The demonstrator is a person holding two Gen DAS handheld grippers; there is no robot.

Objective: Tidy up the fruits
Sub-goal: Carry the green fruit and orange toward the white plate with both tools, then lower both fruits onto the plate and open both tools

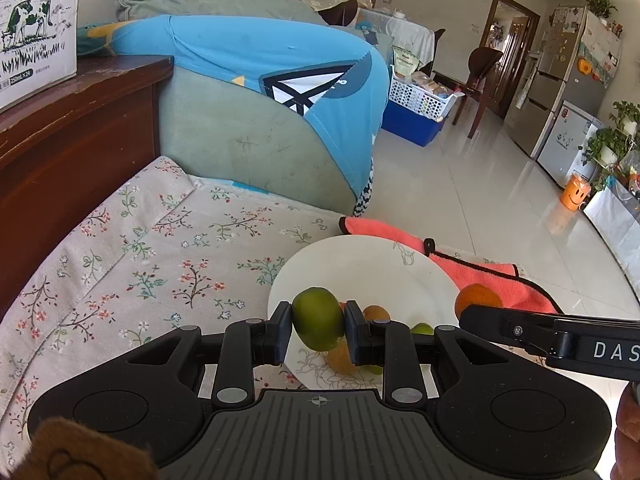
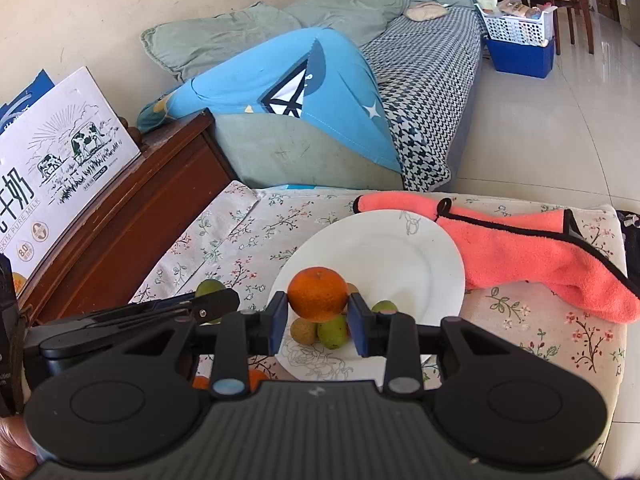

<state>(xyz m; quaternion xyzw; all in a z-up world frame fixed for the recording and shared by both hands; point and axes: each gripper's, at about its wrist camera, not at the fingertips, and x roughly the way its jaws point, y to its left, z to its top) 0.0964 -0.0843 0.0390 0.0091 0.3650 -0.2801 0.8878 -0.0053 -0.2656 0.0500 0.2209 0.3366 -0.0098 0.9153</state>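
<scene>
A round green citrus fruit is pinched between the fingers of the left tool, held above the near rim of a round white ceramic plate set on the floral-clothed surface. A round orange mandarin is clamped by the right tool over the same plate, where a few small green and brownish fruits lie, seemingly touching, beside a coral-pink towel

milk carton: "PURE MILK" along its lower edge; "8.0" in a round badge; large Chinese characters, one reading "奶"; cow drawings above
milk carton, left wrist view: "250mL×24" on a dark strip at the bottom
right gripper: white letters "DAS" on its side; the rest runs out of frame
</scene>
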